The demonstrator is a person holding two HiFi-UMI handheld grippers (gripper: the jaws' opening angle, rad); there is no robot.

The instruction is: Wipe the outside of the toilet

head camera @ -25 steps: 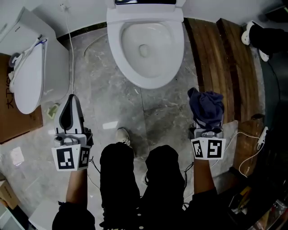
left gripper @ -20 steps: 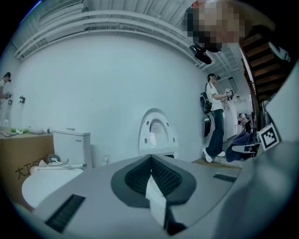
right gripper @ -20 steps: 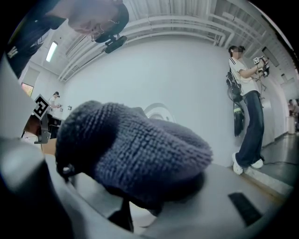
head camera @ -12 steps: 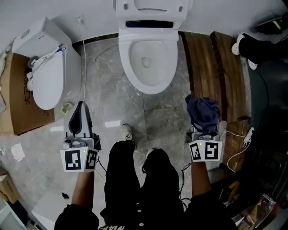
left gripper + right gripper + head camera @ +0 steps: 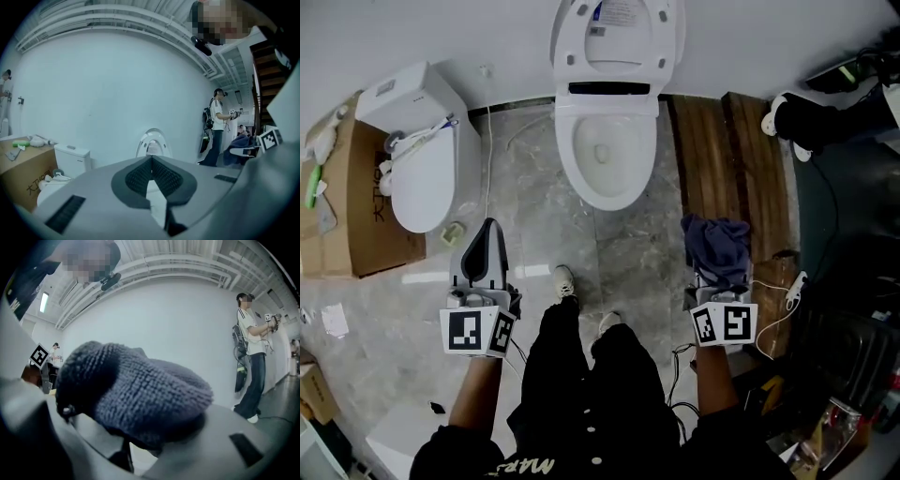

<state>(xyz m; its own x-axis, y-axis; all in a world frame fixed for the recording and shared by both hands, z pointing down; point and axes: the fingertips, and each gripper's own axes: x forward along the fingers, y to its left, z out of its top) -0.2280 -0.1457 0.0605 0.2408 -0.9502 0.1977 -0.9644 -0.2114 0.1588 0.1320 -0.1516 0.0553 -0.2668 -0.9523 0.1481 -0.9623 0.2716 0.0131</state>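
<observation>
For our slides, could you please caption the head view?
Facing a white toilet: right gripper clutching dark blue cloth, left gripper shut.

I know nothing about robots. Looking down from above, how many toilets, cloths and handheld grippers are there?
Toilets: 2, the open toilet and the closed toilet
Cloths: 1, the blue cloth
Grippers: 2, the left gripper and the right gripper
Total: 5
</observation>
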